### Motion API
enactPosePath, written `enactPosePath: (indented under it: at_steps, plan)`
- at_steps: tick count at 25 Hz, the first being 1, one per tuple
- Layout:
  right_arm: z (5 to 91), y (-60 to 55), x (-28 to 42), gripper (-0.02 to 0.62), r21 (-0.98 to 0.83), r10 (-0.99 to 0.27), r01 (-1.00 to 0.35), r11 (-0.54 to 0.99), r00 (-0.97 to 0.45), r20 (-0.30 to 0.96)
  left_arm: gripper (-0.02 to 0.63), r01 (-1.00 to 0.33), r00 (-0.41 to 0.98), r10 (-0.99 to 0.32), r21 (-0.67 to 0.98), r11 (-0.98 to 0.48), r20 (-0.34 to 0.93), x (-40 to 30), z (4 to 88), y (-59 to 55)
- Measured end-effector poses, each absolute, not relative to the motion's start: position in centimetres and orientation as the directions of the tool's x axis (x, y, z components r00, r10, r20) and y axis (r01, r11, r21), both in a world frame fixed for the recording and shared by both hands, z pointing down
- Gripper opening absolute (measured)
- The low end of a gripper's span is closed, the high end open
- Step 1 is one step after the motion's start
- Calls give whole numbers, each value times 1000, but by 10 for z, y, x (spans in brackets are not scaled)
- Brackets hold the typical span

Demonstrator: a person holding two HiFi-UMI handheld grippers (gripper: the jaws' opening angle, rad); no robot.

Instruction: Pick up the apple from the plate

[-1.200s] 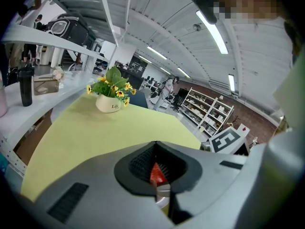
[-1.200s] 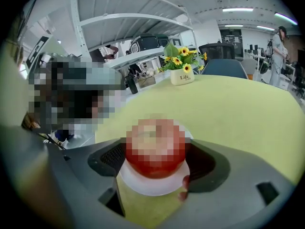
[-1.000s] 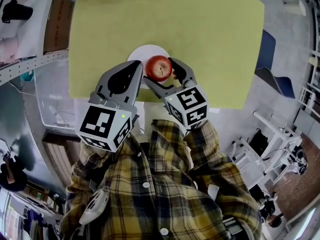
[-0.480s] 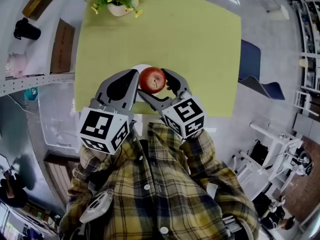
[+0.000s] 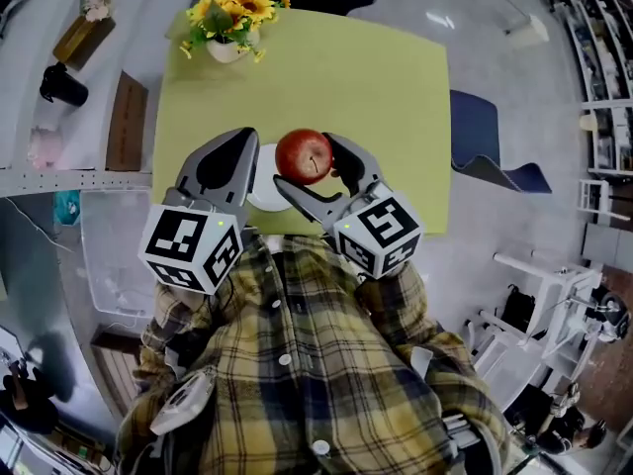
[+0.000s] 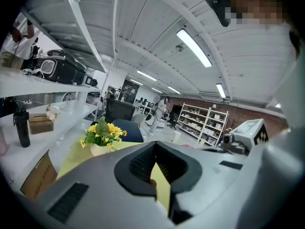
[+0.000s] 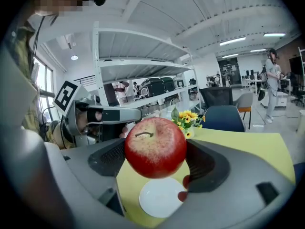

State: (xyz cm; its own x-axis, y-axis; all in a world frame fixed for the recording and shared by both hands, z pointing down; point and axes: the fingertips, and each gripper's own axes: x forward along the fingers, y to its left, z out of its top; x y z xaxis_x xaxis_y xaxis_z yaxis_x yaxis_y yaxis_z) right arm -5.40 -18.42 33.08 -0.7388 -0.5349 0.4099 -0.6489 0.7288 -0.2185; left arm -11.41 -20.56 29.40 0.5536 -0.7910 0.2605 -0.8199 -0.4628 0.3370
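A red apple [image 5: 304, 155] hangs in the air above the yellow-green table [image 5: 376, 87], with my right gripper [image 5: 315, 169] shut on it from both sides. In the right gripper view the apple [image 7: 155, 147] fills the gap of the right gripper [image 7: 157, 165], and the bare white plate [image 7: 159, 199] lies on the table below it. In the head view the plate [image 5: 263, 194] shows only in part, between the two grippers. My left gripper [image 5: 240, 144] hovers just left of the apple, shut with nothing in it [image 6: 155, 178].
A vase of yellow flowers [image 5: 229, 18] stands at the table's far left corner. A blue chair [image 5: 485, 137] is off the right side. On the left are a shelf with a black bottle [image 5: 61, 84], a cardboard box [image 5: 127, 122] and a clear bin [image 5: 114, 255].
The right gripper has lifted the apple up off the plate and holds it higher. The left gripper stays beside it. The head view has pulled back and shows more of the table.
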Motion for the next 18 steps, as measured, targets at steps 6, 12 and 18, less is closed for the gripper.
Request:
enactPosePath:
  at_steps: [6, 12, 18]
  plan:
    - [299, -181, -48, 377, -157, -574, -657, 737, -732, 368, 6, -803, 573, -788, 342, -488, 223, -103, 277, -202]
    - [292, -177, -43, 377, -195, -577, -656, 729, -743, 340, 6, -796, 584, -784, 335, -504, 210, -96, 270, -199]
    - [291, -171, -42, 377, -171, -573, -651, 740, -743, 346, 6, -795, 584, -782, 343, -499, 216, -96, 275, -193]
